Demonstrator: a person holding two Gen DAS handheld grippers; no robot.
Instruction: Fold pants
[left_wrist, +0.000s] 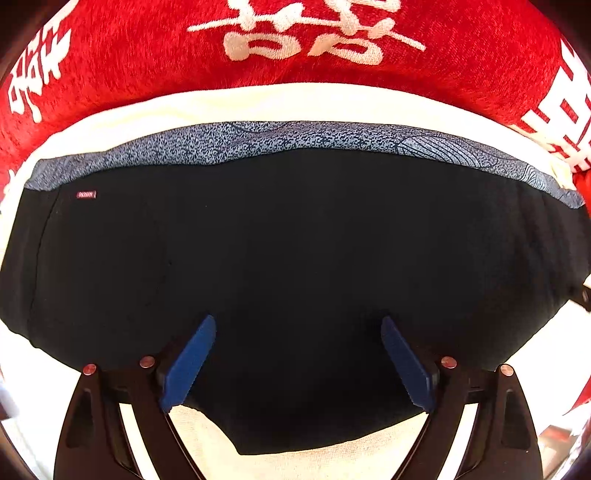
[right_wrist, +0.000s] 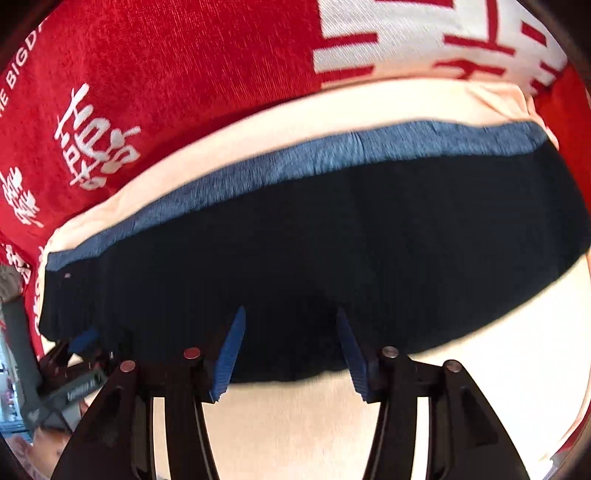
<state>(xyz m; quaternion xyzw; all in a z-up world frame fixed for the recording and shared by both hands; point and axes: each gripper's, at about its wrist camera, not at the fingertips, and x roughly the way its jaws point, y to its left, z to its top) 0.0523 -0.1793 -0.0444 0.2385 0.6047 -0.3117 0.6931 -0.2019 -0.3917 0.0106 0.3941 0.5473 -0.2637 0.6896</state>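
Black pants (left_wrist: 295, 240) lie flat and folded on a white cloth (left_wrist: 258, 107), with a blue speckled waistband (left_wrist: 280, 142) along the far edge and a small red label (left_wrist: 86, 195) at the left. My left gripper (left_wrist: 298, 319) points straight down over the near part of the pants, its blue pads wide apart and gripping nothing. In the right wrist view, blurred, the same pants (right_wrist: 332, 251) fill the middle. My right gripper (right_wrist: 290, 310) hangs over their near edge, jaws partly apart and empty. One blue pad (right_wrist: 84, 340) of the left gripper shows at the pants' left end.
A red blanket (left_wrist: 147, 55) with white characters lies under the white cloth (right_wrist: 295, 424) and surrounds it on the far side and both sides. A grey handle (right_wrist: 22, 350) and clutter show at the lower left of the right wrist view.
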